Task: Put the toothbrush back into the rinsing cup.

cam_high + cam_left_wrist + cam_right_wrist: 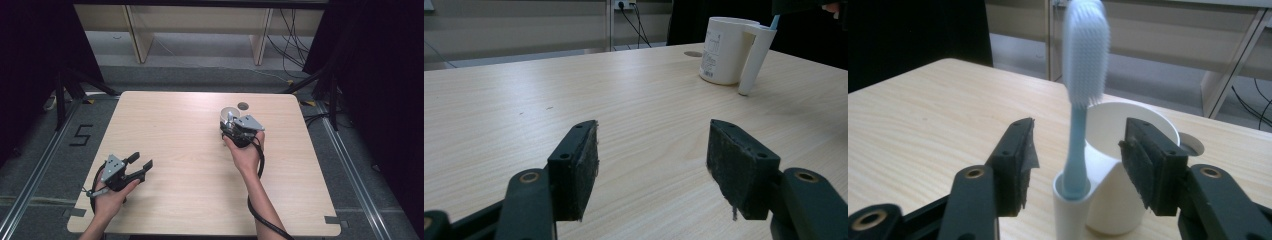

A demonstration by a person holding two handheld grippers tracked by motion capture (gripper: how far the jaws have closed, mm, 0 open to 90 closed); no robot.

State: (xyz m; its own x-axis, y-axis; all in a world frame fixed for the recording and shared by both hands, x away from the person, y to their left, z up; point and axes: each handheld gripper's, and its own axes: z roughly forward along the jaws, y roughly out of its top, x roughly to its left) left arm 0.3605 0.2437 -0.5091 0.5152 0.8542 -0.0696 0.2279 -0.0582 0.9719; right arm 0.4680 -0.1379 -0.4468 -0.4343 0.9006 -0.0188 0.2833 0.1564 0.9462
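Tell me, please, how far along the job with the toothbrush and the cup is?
Done, it seems: the light blue toothbrush stands upright in the hollow handle of the white cup. In hand: the right hand-held gripper sits open around the brush, pads apart from it. Left, probably: drawing that gripper back. The left hand-held gripper waits open over the bare wooden table.

The toothbrush (pixel 1083 75) stands in the cup's (pixel 1128 125) side holder, on the table's (pixel 165 130) far right part.
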